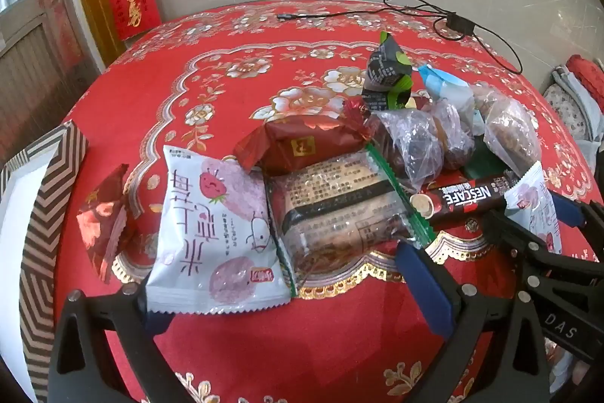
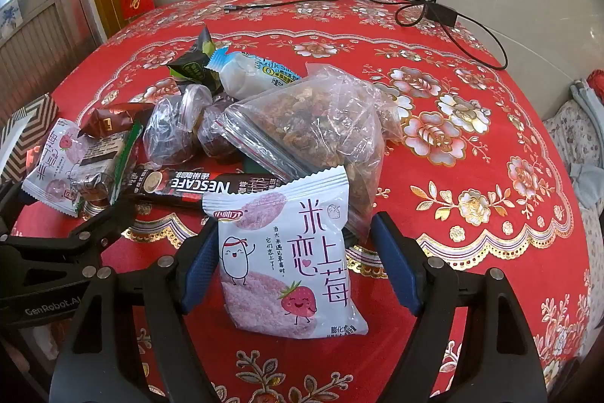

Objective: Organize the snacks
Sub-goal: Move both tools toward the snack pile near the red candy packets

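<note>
A pile of snacks lies on the red floral tablecloth (image 1: 226, 36). In the left wrist view a white strawberry rice-cracker packet (image 1: 215, 233) lies between my open left gripper's (image 1: 290, 286) fingers, with its left edge over the left finger. Beside it are a clear green-edged biscuit pack (image 1: 339, 214), a dark red packet (image 1: 302, 146) and a Nescafe stick (image 1: 464, 199). In the right wrist view a second strawberry packet (image 2: 290, 259) lies between the open right gripper's (image 2: 298, 267) blue pads, untouched on either side. Behind it sits a zip bag of dried bits (image 2: 313, 123).
A box with a brown zigzag rim (image 1: 41, 214) stands at the table's left edge. A small red foil packet (image 1: 102, 221) lies next to it. A black cable with adapter (image 2: 434, 10) runs along the far side. A wall rises behind the table.
</note>
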